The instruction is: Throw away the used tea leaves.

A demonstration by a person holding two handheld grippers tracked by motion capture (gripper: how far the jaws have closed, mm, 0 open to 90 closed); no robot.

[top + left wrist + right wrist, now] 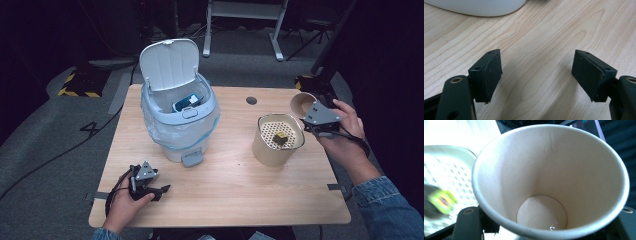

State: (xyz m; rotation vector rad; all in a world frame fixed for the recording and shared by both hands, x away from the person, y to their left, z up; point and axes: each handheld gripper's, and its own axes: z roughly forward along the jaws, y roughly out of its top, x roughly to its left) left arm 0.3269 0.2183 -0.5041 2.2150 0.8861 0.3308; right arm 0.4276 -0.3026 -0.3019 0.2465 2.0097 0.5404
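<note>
Paper cup [303, 104], brown outside, white inside, pinched in right gripper [316, 125], mouth tipped toward 10 o'clock; white lidded bin [179, 117] lies that way. Left gripper [150, 189] spread, idle.

Left gripper [159, 190]: black body, grey three-cornered plate on top, black cable looping from its rear.
Left gripper pads [489, 75]: flat, matte black, small screw holes along the edges; brass-ringed hole on the arm.
Right gripper [311, 126]: black, grey three-cornered plate, dark fasteners.
Sleeve [390, 210]: blue denim.
</note>
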